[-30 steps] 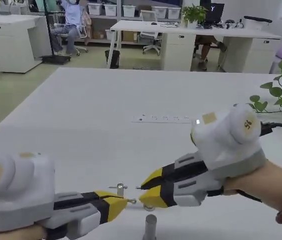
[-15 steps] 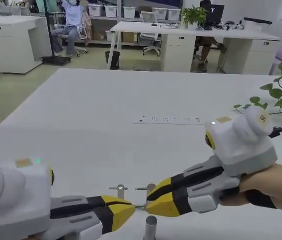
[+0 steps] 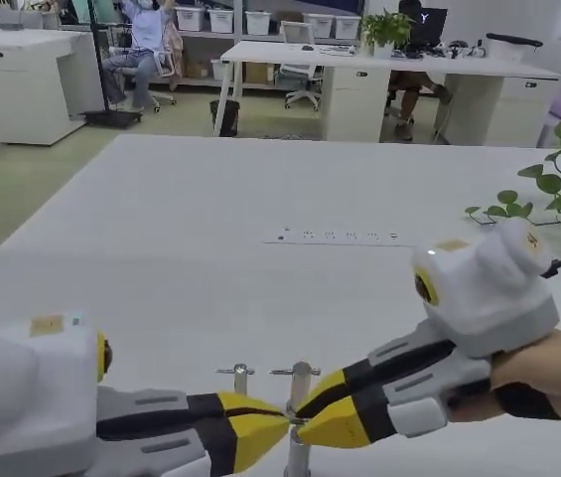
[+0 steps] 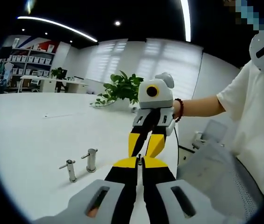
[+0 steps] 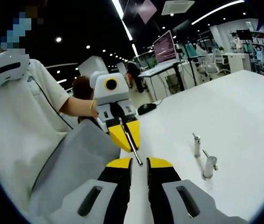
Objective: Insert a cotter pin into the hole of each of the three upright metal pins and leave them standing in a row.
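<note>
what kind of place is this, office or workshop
Most likely an open-plan office or lab: rows of white desks, wheeled office chairs, a monitor and shelves of storage bins behind the white workbench.

**Light and picture quality: bright bench, dark ceilings**

Head view: bright, even light from overhead. My white table nearly washes out, and shadows on it are weak and soft-edged. The whole frame is a touch soft. My left gripper, nearest me, is the blurriest thing.

Left gripper view: far windows glow pale. The ceiling strip lights are blown to white arcs, bent by the fisheye, and the ceiling around them is near black.

Right gripper view: the room to my left is dimmer. Spot lamps show as hard dots, and a monitor glows. The cotter pin at my tips is a thin grey streak. Table lines curve and detail smears outward.
</note>
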